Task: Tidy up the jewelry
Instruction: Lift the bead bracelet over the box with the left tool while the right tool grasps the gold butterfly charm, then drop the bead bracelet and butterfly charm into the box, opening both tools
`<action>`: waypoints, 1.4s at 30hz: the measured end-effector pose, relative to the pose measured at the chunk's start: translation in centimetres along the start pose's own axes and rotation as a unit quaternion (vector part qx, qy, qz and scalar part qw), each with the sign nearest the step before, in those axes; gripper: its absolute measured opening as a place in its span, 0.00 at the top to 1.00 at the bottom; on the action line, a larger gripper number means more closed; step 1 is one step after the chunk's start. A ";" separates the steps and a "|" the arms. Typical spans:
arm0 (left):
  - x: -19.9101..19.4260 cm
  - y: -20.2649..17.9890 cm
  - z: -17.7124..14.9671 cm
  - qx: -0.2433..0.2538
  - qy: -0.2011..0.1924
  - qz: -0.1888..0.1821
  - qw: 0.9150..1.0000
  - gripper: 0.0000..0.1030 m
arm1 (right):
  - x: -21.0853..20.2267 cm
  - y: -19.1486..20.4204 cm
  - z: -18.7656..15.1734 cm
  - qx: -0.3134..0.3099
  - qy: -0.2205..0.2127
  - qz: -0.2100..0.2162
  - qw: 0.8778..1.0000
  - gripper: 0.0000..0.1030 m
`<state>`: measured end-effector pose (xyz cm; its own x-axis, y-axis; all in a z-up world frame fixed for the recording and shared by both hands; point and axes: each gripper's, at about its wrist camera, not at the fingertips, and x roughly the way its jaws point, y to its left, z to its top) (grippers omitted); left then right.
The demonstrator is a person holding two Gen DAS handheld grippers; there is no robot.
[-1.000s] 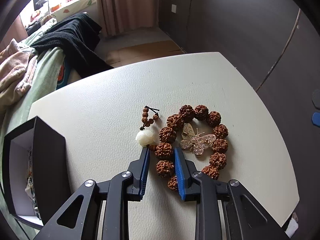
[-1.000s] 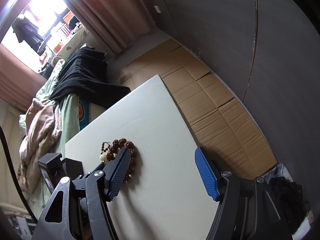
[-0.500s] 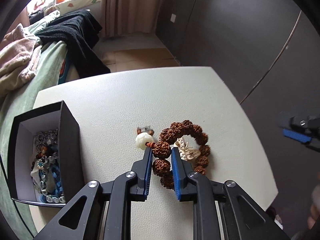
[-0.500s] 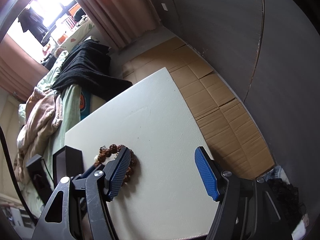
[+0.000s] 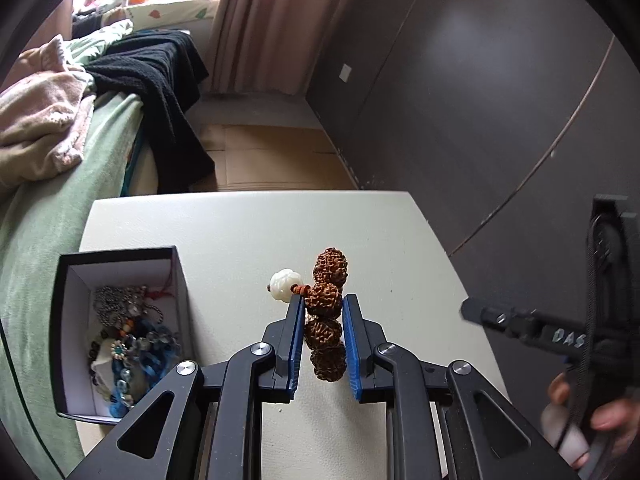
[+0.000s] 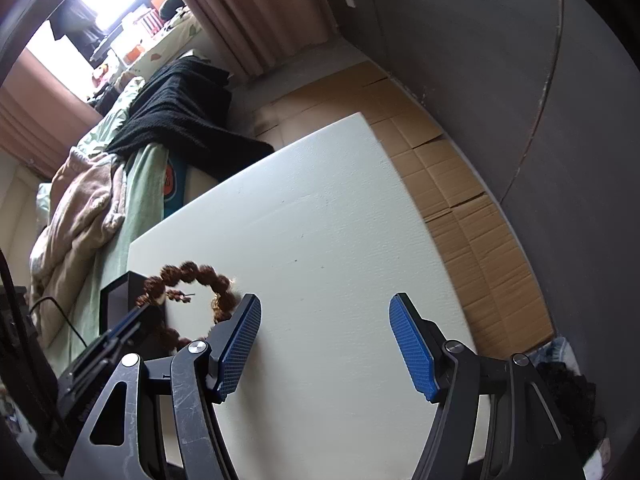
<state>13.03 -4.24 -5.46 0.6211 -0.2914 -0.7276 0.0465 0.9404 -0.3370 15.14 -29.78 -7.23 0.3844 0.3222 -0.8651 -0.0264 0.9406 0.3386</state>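
My left gripper (image 5: 322, 305) is shut on a brown beaded bracelet (image 5: 326, 312) with a white carved bead (image 5: 285, 285), lifted edge-on above the white table (image 5: 240, 232). In the right wrist view the bracelet (image 6: 188, 280) hangs as a ring in the air at the left, near the black box (image 6: 120, 292). The open black jewelry box (image 5: 120, 332) with several beaded pieces stands at the table's left. My right gripper (image 6: 325, 312) is open and empty above the table's near right part. The butterfly brooch is not clearly visible.
A bed with green sheet (image 5: 52, 208), pink blanket and black cloth lies left of the table. Cardboard (image 6: 460, 200) covers the floor beyond the table. A dark wall (image 5: 480, 100) runs along the right. The right gripper's body (image 5: 560, 332) shows at the right.
My left gripper closed on the bracelet and lifted it off the table, so it now hangs edge-on. The box came fully into view at the left. The right gripper stayed open.
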 end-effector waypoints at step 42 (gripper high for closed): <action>-8.2 11.5 1.2 -0.117 -0.070 -0.003 0.991 0.81 | 8.7 9.1 -1.2 -0.035 0.041 0.045 0.998 0.86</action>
<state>9.37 9.19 -2.68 0.7243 -0.2542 -0.6409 -0.1220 0.8676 -0.4820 17.16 -18.32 -12.13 0.3011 0.4114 -0.8603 -0.1236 0.9114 0.3926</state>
